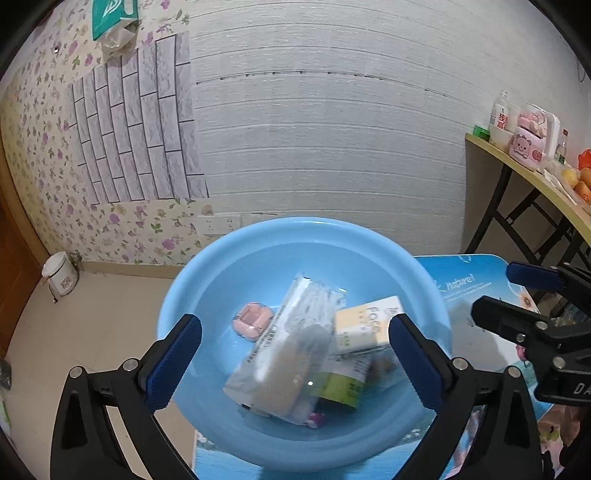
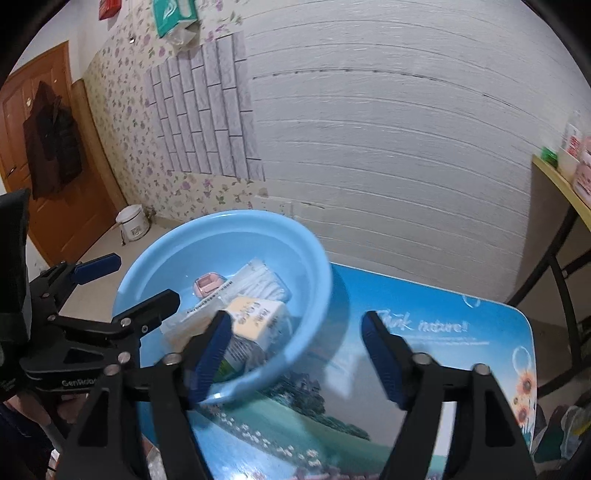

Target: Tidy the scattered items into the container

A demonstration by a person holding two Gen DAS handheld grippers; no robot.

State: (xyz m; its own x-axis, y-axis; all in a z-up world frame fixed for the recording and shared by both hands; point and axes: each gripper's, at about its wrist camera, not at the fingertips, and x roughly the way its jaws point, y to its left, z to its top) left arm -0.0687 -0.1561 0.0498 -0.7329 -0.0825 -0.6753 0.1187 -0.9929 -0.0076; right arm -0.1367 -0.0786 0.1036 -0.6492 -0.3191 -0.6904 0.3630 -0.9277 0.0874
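A light blue basin (image 1: pixel 207 280) (image 2: pixel 317 266) stands on a small table with a printed landscape top (image 2: pixel 443 354). Inside lie a long clear pack of white cotton swabs (image 1: pixel 291 332) (image 2: pixel 258 284), a yellow and white box (image 1: pixel 365 325) (image 2: pixel 255 317), a small pink case (image 1: pixel 253 318) (image 2: pixel 208 284) and a green-labelled pack (image 1: pixel 341 384). My left gripper (image 1: pixel 295 354) hovers over the basin, open wide, with nothing pressed between its blue pads. My right gripper (image 2: pixel 295 354) is open above the basin's near rim and the tabletop, holding nothing.
A side table (image 1: pixel 517 166) at the right carries bottles, a pink box and fruit. On the floor by the flowered wall stands a small white bin (image 1: pixel 61 273) (image 2: pixel 133 221). A brown door (image 2: pixel 48 166) is at the left. A green tissue pack (image 1: pixel 112 18) hangs on the wall.
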